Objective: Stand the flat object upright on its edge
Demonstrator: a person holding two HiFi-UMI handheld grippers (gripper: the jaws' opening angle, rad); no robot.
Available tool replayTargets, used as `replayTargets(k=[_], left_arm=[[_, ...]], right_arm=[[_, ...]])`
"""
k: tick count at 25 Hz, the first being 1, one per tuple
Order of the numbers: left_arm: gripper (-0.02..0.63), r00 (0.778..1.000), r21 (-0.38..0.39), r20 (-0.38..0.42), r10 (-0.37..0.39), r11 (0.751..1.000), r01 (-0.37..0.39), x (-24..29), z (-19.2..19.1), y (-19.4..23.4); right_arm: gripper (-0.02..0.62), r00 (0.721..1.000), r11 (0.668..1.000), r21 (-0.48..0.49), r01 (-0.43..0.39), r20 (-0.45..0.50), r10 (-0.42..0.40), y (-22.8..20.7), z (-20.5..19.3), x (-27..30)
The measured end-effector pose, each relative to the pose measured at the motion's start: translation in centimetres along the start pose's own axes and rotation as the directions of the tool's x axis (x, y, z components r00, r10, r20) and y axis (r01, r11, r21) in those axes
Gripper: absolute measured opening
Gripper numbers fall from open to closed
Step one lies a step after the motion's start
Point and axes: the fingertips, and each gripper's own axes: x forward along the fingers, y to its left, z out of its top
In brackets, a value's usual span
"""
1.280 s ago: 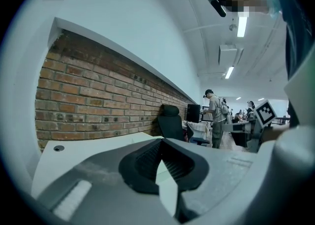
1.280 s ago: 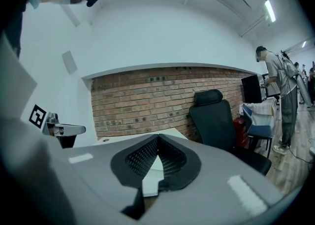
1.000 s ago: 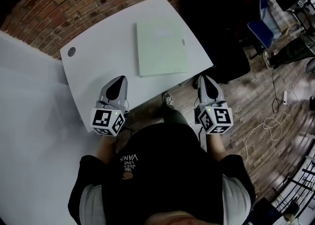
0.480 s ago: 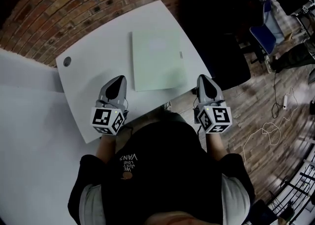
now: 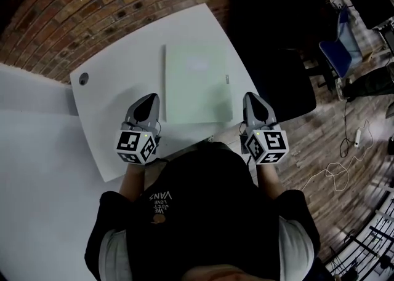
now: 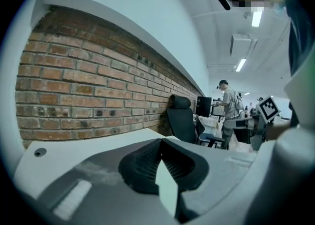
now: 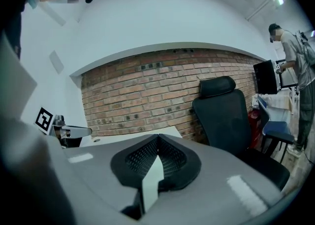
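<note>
A pale green flat object (image 5: 196,83) lies flat on the white table (image 5: 123,67), seen in the head view. My left gripper (image 5: 149,99) hovers just left of the object's near corner, jaws shut on nothing. At the object's near right corner, over the table's edge, my right gripper (image 5: 251,97) is also shut and empty. In the left gripper view the shut jaws (image 6: 161,143) point over the tabletop toward the brick wall. The right gripper view shows its shut jaws (image 7: 157,138) the same way. The flat object is hidden behind the jaws in both gripper views.
A black office chair (image 5: 277,58) stands close to the table's right side. A brick wall (image 5: 92,3) runs behind the table. The tabletop has a round cable hole (image 5: 83,78) at its left corner. A blue chair (image 5: 345,34) and cables (image 5: 335,163) are on the wooden floor to the right.
The table and flat object have come nearer in the head view. Both grippers now flank the object's near end instead of sitting short of it. Both stayed shut.
</note>
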Motion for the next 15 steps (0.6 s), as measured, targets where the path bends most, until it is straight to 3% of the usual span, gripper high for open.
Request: replayTargets(k=[8, 15], left_arm=[[0.008, 0.997, -0.027, -0.074, 0.029, 0.999, -0.031, 2.4, -1.3, 0.9], [0.043, 0.991, -0.068, -0.122, 0.054, 0.996, -0.063, 4.3, -2.7, 2.5]], right_arm=[[0.005, 0.995, 0.997, 0.005, -0.074, -0.074, 0.074, -1.5, -0.7, 3.5], [0.08, 0.981, 0.992, 0.021, -0.124, -0.146, 0.125, -2.3, -2.4, 6.0]])
